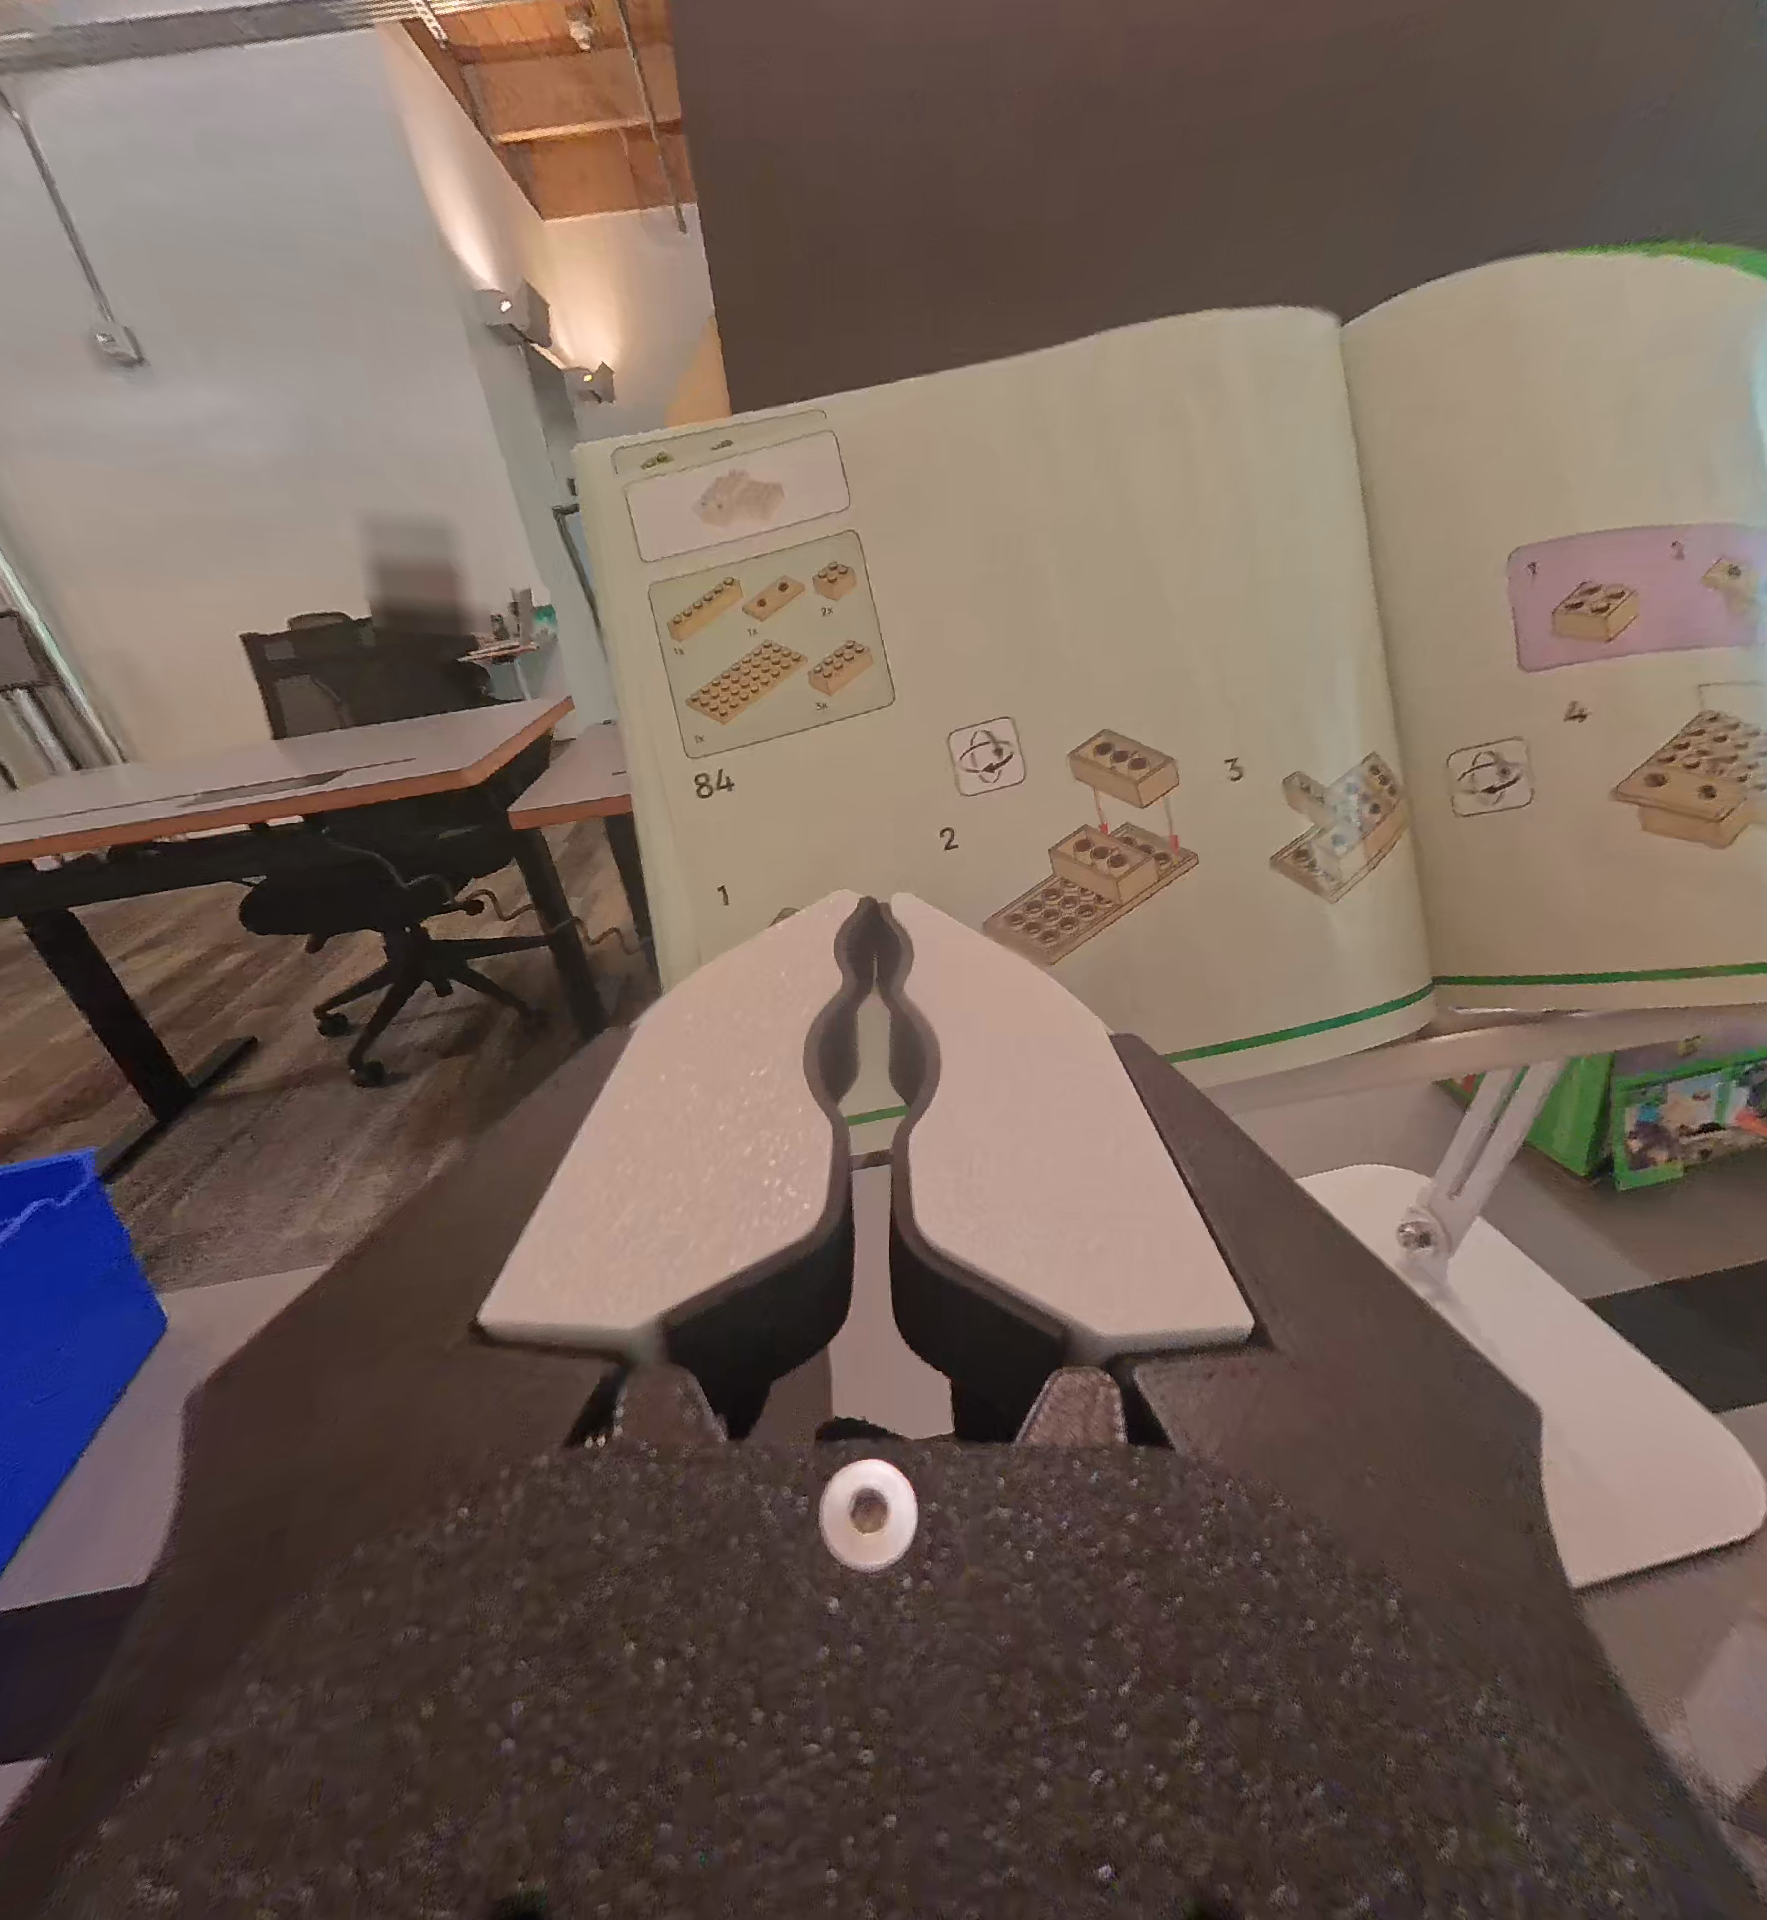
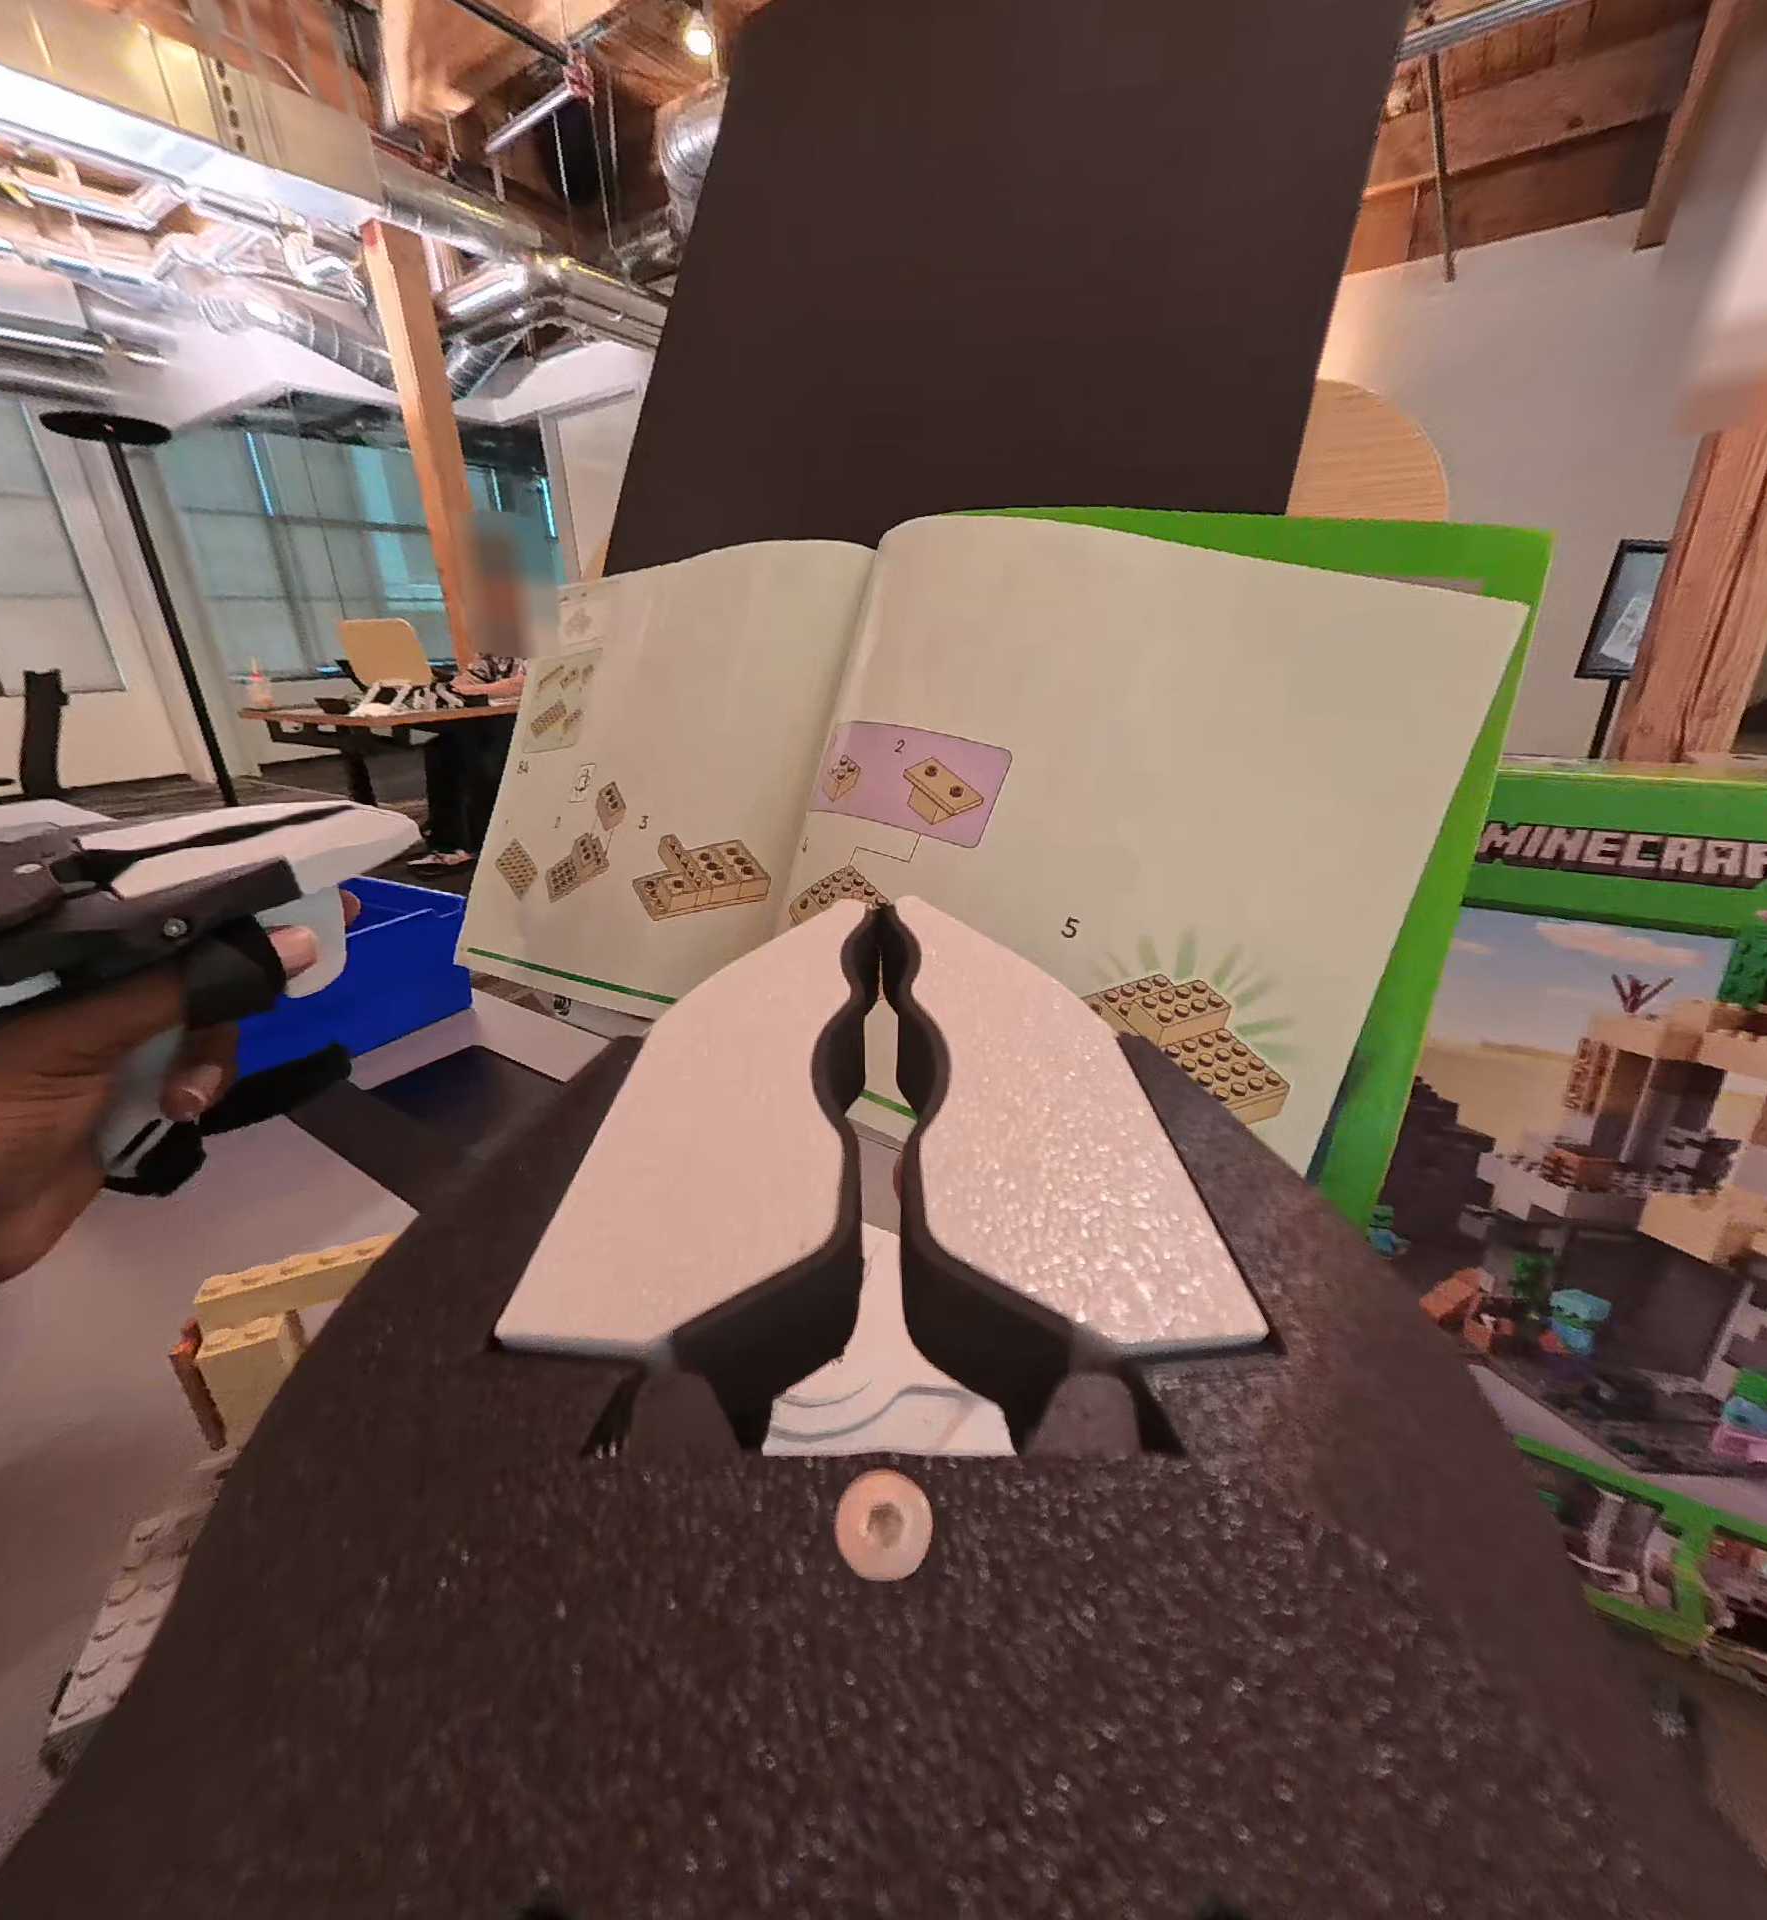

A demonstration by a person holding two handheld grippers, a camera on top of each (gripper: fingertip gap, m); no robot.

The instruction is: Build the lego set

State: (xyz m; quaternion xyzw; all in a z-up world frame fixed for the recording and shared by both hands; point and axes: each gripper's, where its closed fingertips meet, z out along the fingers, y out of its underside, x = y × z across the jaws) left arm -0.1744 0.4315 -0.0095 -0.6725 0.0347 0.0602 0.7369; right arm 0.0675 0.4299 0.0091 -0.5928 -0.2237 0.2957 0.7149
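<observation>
My left gripper [image 1: 874, 912] is shut and empty, raised in front of the open instruction booklet [image 1: 1118, 623]. My right gripper [image 2: 877, 914] is also shut and empty, pointing at the same booklet [image 2: 1118, 748], which stands on a white stand [image 1: 1585, 1382]. The left gripper also shows in the right wrist view [image 2: 266, 831], held by a hand at the left. A tan brick assembly [image 2: 255, 1320] sits on the table at the lower left of the right wrist view, partly hidden behind my right gripper's body.
A blue bin [image 1: 17, 1382] stands at the left; it also shows in the right wrist view [image 2: 391, 966]. The green set box [image 2: 1637, 1195] stands at the right. A black board [image 2: 1014, 260] rises behind the booklet. Desks and a chair [image 1: 380, 914] stand beyond the table. My right fingertips sit around 25 centimetres from my left ones. Left tips and right tips are each some 20 centimetres from the tan brick assembly [image 2: 255, 1320].
</observation>
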